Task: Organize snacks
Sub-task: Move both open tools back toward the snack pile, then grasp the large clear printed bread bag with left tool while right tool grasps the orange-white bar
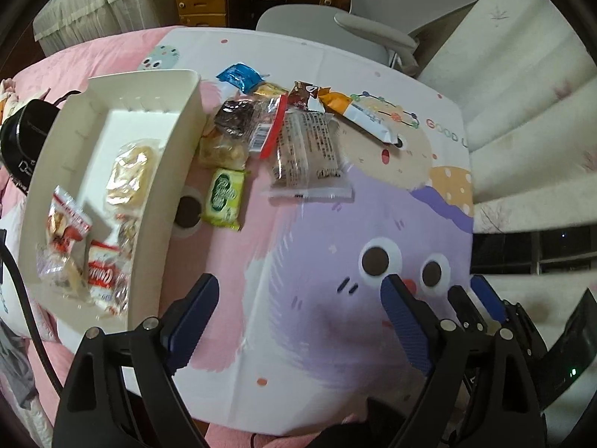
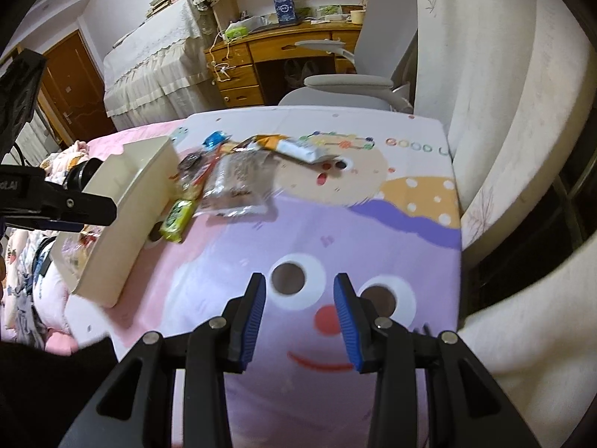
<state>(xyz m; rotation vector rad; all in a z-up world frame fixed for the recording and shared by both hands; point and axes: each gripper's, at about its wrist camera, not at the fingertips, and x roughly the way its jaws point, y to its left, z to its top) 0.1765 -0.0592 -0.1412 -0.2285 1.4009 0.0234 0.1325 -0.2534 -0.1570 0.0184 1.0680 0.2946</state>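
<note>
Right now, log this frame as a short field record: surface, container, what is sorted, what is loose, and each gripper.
surface: cartoon-print cloth
container: white tray at the left
sorted: several wrapped snacks in the tray
loose: pile of packets beside the tray, green packet nearest its wall
left gripper: open, empty
right gripper: open, nothing between its fingers

Left gripper [image 1: 302, 298]: black angular plastic arms, ridged blue pads, round silver screws at the pivots | Right gripper [image 2: 300, 304]: same black frame, blue ribbed pads, silver screws | Black cable [image 1: 22, 298] runs beside the left gripper, on its left
</note>
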